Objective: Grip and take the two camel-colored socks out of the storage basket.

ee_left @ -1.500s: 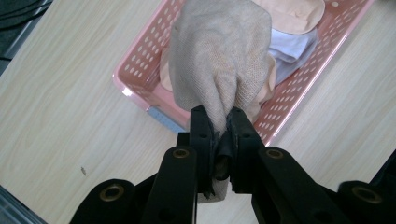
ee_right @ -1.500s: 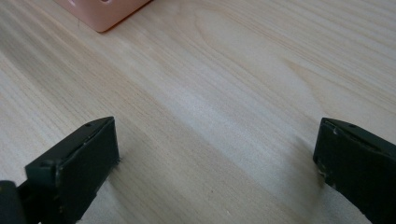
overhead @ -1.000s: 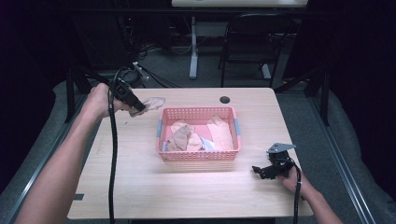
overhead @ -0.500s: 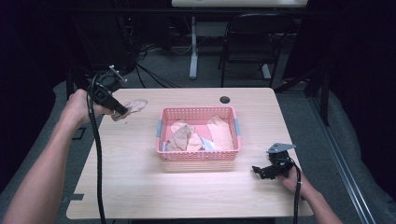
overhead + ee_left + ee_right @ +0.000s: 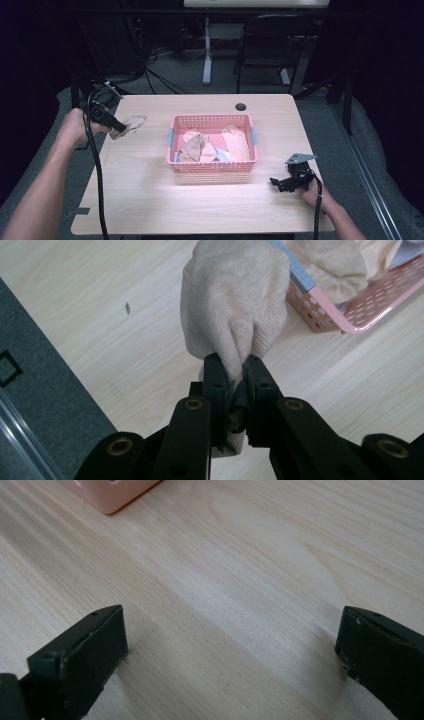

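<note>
Holding: left claw (image 5: 235, 375) pinches a beige sock (image 5: 232, 305) at frame left, above the bench (image 5: 150, 200), apparently carrying it away from the pink basket (image 5: 212, 166).
Waiting: right claw (image 5: 280, 184) spread, empty, lower right.

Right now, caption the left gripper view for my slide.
Left gripper pinches a beige cloth above the table, pink basket beside.

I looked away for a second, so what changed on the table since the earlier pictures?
The left claw, shut on a beige cloth, carried it leftward, away from the pink basket, toward the table's left edge. The right claw stayed open and low at the front right, and the basket with its clothes did not move.
</note>
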`<state>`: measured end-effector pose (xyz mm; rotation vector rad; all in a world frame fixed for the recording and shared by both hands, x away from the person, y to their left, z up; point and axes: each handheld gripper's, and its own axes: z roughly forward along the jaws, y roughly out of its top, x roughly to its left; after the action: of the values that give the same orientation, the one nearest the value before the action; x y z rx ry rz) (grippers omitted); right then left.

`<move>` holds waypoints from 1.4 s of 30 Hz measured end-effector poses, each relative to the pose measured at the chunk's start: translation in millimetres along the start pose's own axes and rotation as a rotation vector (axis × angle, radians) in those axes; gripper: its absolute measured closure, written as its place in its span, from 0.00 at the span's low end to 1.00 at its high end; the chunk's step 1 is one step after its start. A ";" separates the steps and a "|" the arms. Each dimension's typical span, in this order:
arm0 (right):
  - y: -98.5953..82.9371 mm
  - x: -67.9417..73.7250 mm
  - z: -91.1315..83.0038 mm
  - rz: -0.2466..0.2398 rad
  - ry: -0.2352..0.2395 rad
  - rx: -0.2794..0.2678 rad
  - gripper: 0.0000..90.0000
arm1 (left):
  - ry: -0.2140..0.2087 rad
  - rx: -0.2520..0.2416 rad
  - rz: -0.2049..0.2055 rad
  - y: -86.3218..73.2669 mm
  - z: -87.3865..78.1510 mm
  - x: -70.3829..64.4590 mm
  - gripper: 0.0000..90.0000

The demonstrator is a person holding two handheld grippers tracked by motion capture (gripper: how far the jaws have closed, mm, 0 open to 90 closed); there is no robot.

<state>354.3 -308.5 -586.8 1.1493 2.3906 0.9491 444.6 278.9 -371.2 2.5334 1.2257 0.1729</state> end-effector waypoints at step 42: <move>1.7 -2.3 1.0 -0.023 0.026 0.006 0.00 | -0.020 0.062 -0.204 -73.6 156.8 19.1 0.91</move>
<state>357.2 -309.1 -586.4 1.1155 2.4237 0.9557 440.3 300.2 -544.1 2.4343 1.4915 0.0628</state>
